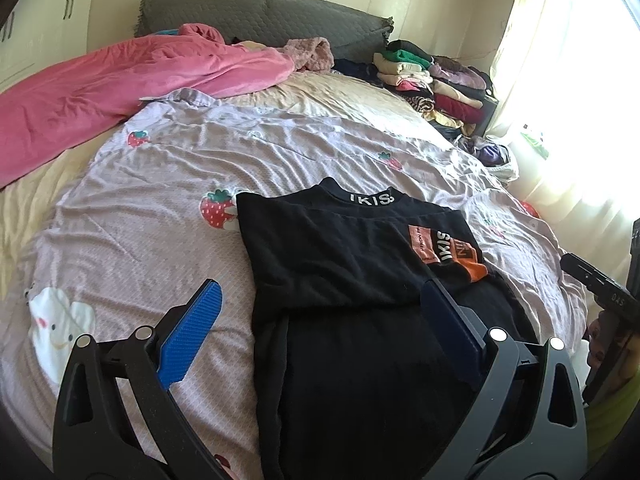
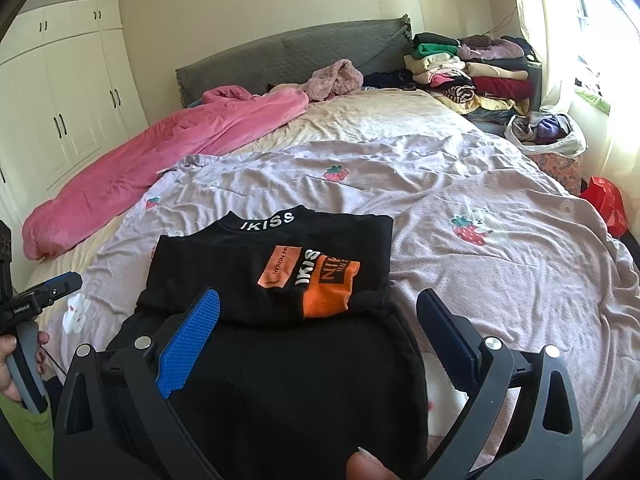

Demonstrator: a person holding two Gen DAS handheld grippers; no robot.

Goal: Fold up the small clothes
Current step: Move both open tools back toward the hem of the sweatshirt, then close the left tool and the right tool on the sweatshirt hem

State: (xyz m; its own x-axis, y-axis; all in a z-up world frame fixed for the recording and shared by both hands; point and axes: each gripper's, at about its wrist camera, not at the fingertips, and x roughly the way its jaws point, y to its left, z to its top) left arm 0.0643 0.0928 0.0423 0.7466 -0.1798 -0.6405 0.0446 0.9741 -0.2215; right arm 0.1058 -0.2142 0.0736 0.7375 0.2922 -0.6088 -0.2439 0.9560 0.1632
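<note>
Currently, item by item, with every place given from the black top:

1. Black top (image 2: 280, 264) — partly folded, lying flat on the lilac strawberry-print cover (image 2: 480, 248). White "IKISS" lettering on its collar, which points toward the headboard. An orange patch (image 2: 324, 288) shows on the upper layer; a lower black layer spreads toward me.

2. My left gripper (image 1: 320, 320) — jaws wide apart, holding nothing. Its left blue pad (image 1: 192, 336) stands over the cover just beside the top's left edge; the right pad is over the black cloth. Whether either pad touches fabric, I cannot tell.

3. My right gripper (image 2: 320, 328) — likewise spread wide and empty. Left pad over the black cloth, right pad just past the top's right edge, above the cover. A fingertip (image 2: 368, 468) shows at the bottom edge of this view.

4. Pink blanket (image 1: 100, 92) — well beyond the top, to its far left, bunched along the bed's side.

5. Grey headboard (image 2: 288, 56) — far behind the top.

6. Stack of folded clothes (image 2: 472, 72) — far behind and to the right of the top, by the bright curtained window.

7. White wardrobe (image 2: 68, 104) — well to the left of the top, against the wall.

8. Red bag (image 2: 608, 200) — off the bed, to the right of the top.
</note>
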